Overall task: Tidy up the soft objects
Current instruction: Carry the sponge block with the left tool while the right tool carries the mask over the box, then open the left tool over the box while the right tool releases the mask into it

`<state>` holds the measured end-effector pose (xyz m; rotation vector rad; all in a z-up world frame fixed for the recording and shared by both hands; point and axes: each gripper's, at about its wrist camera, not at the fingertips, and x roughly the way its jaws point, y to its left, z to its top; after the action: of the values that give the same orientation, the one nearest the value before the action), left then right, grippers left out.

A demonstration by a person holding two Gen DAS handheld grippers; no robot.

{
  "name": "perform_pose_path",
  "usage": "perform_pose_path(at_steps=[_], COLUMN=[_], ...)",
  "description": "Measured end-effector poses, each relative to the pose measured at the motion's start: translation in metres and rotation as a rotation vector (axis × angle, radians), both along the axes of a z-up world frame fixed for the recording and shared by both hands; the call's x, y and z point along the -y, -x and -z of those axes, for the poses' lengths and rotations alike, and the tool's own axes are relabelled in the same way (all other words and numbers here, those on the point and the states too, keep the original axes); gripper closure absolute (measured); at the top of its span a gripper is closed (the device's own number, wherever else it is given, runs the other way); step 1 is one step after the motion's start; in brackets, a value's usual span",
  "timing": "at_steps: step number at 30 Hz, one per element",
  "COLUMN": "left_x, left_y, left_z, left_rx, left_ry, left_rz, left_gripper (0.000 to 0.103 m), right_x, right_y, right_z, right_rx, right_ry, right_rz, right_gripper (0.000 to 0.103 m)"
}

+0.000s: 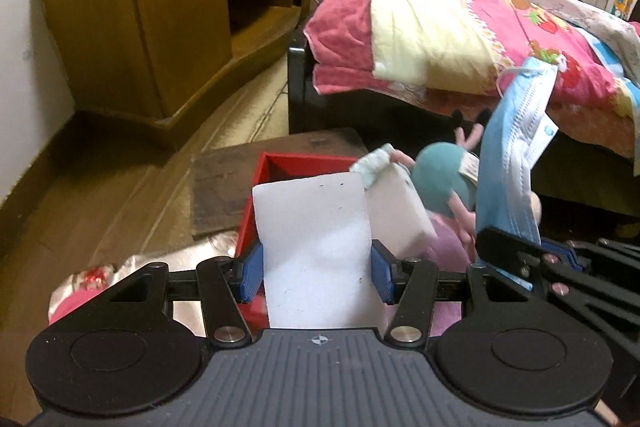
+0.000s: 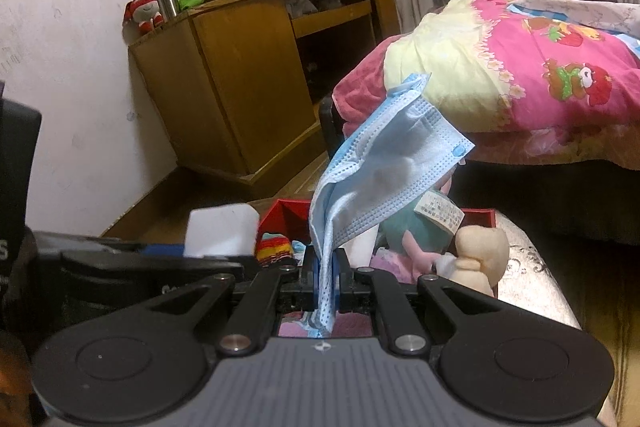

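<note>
Two hand-held grippers carry loads above the red box point(image 1: 304, 163): left hand-held gripper point(image 1: 316, 273) clamps a white sponge point(image 1: 316, 247), right hand-held gripper point(image 2: 326, 277) pinches a blue face mask point(image 2: 384, 163) at two o'clock. Next, probably lowering each inside and releasing.

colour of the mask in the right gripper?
Light blue face mask, white on its inner side, pinched in the right gripper; clearest in the right wrist view.
</note>
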<state>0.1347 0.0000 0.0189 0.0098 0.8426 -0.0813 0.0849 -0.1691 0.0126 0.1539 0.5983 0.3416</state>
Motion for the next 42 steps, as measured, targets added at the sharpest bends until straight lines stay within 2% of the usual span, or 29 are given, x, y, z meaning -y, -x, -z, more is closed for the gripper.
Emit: perform_pose_path(at_steps=[6, 13, 18, 20, 23, 33, 42], left_x=[0.001, -0.001, -0.007, -0.007, -0.006, -0.011, -0.010], left_y=[-0.021, -0.052, -0.063, -0.065, -0.062, -0.046, -0.013], left_z=[0.004, 0.024, 0.035, 0.038, 0.039, 0.023, 0.010], left_rx=[0.010, -0.029, -0.075, -0.089, -0.090, -0.095, -0.075], left_ry=[-0.032, -0.056, -0.043, -0.040, -0.054, 0.039, 0.044], left_rz=[-0.019, -0.046, -0.060, -0.057, -0.048, -0.043, -0.037], left_gripper=[0.048, 0.047, 0.038, 0.034, 0.029, 0.027, 0.024], right_x=[-0.004, -0.010, -0.014, -0.015, -0.014, 0.000, 0.009], right_y=[-0.021, -0.049, -0.059, -0.060, -0.058, -0.043, -0.011], right_z=[0.008, 0.030, 0.042, 0.044, 0.042, 0.027, 0.010], right_rx=[-0.015, -0.072, -0.097, -0.100, -0.095, -0.076, -0.051], right_ry=[0.035, 0.071, 0.097, 0.108, 0.104, 0.064, 0.031], right_rz=[-0.016, -0.028, -0.038, -0.035, -0.032, 0.010, 0.049], right_gripper=[0.103, 0.103, 0.103, 0.095, 0.091, 0.091, 0.091])
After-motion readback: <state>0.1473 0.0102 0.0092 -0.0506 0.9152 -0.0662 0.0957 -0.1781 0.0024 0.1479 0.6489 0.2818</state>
